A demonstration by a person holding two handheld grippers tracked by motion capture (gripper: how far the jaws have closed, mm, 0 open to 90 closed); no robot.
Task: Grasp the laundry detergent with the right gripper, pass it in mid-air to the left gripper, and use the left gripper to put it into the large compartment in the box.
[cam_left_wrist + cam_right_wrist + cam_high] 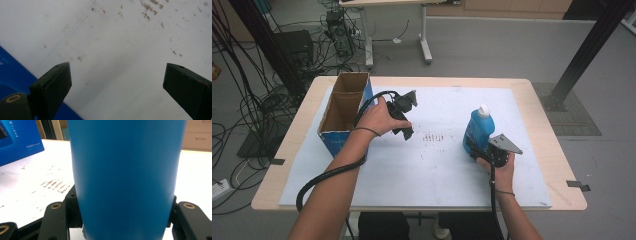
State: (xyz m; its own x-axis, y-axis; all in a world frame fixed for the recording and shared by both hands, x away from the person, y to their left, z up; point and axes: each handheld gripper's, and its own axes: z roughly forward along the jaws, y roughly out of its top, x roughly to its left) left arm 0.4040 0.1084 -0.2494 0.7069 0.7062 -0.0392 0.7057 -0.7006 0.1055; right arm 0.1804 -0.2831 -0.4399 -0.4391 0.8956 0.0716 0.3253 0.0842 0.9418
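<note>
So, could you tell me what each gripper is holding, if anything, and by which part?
The right gripper is shut on the blue bottle, clamped low on its body. The left gripper is open over the table, holding nothing.

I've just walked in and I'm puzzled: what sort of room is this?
Probably a lab or workshop rigged for recording handwork. Bundles of cables trail over a bare floor, electronics sit by a desk leg, and a black metal frame post stands beside the work table.
</note>
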